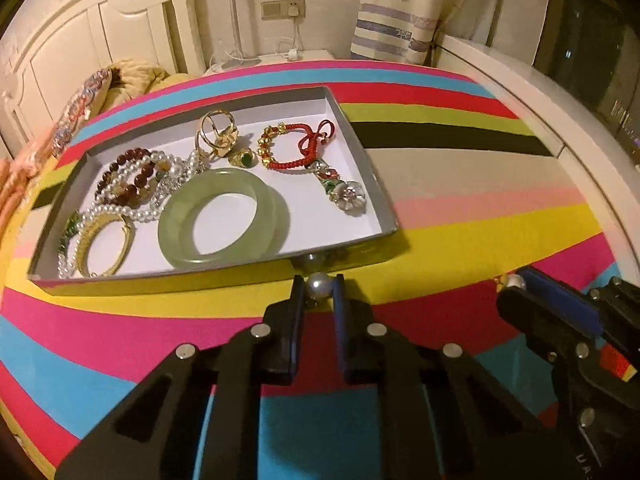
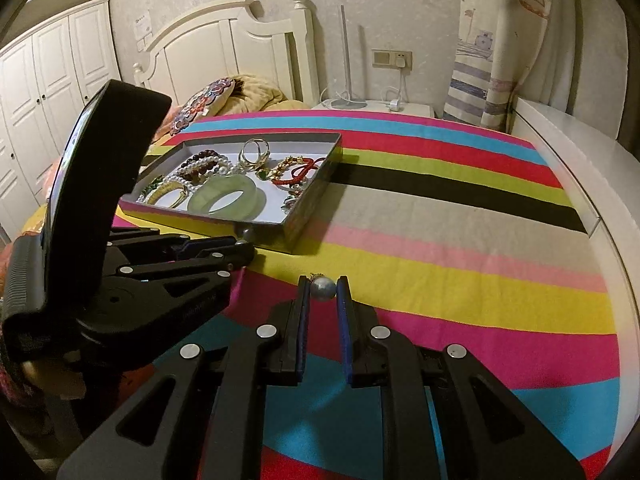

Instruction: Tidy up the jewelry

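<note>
A shallow grey box (image 1: 384, 200) with a white floor lies on the striped cloth and holds jewelry: a green jade bangle (image 1: 224, 218), pearl strands (image 1: 132, 184), a gold bangle (image 1: 104, 240), gold rings (image 1: 216, 132), a red cord bracelet (image 1: 292, 148) and a flower brooch (image 1: 348, 196). My left gripper (image 1: 319, 286) is shut on a pearl earring (image 1: 319, 285) just in front of the box's near wall. My right gripper (image 2: 322, 290) is shut on a second pearl earring (image 2: 323, 289) over the cloth, to the right of the left one. The box also shows in the right wrist view (image 2: 308, 204).
The striped cloth (image 1: 480, 220) covers a bed. A white headboard (image 2: 224, 44), pillows (image 2: 224, 96), a nightstand with a lamp (image 2: 348, 100), a curtain (image 2: 500, 60) and a white ledge (image 2: 580, 152) stand around it. The left gripper's body (image 2: 120, 240) fills the left of the right wrist view.
</note>
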`<state>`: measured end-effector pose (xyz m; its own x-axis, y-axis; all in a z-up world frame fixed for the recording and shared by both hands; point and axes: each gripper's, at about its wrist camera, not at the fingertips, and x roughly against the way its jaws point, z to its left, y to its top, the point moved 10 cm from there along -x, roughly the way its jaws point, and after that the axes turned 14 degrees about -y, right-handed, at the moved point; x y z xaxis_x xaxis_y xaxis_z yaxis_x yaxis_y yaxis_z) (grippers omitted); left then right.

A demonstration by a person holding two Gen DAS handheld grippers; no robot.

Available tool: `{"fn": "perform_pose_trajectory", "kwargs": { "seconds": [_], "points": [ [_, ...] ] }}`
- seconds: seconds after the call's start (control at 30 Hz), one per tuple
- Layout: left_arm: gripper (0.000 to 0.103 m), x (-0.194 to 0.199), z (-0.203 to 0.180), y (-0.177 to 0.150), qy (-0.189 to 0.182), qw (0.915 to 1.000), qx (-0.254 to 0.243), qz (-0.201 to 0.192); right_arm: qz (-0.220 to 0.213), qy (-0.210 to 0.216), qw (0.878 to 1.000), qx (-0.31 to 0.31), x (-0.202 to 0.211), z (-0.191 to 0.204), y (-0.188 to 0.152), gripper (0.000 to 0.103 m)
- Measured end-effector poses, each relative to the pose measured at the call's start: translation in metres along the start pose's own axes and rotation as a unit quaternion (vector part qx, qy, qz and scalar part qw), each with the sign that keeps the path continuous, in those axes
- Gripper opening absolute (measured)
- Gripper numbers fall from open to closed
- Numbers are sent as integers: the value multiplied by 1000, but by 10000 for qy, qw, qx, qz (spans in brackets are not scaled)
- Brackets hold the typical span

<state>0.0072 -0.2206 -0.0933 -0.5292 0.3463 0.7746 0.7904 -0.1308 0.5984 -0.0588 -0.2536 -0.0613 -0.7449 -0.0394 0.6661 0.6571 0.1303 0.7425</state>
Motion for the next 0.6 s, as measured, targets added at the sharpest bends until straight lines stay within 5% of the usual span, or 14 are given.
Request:
{"fn": "perform_pose_trajectory", "kwargs": {
  "seconds": [0.23, 0.6],
  "points": [
    [14, 11, 2, -14, -301, 9995, -14, -53, 60, 56, 10000, 48, 1, 11, -9, 14],
    [13, 46, 36, -48, -268, 9994, 188, -134, 96, 308, 9987, 392, 14, 62, -15, 14]
  ]
}}
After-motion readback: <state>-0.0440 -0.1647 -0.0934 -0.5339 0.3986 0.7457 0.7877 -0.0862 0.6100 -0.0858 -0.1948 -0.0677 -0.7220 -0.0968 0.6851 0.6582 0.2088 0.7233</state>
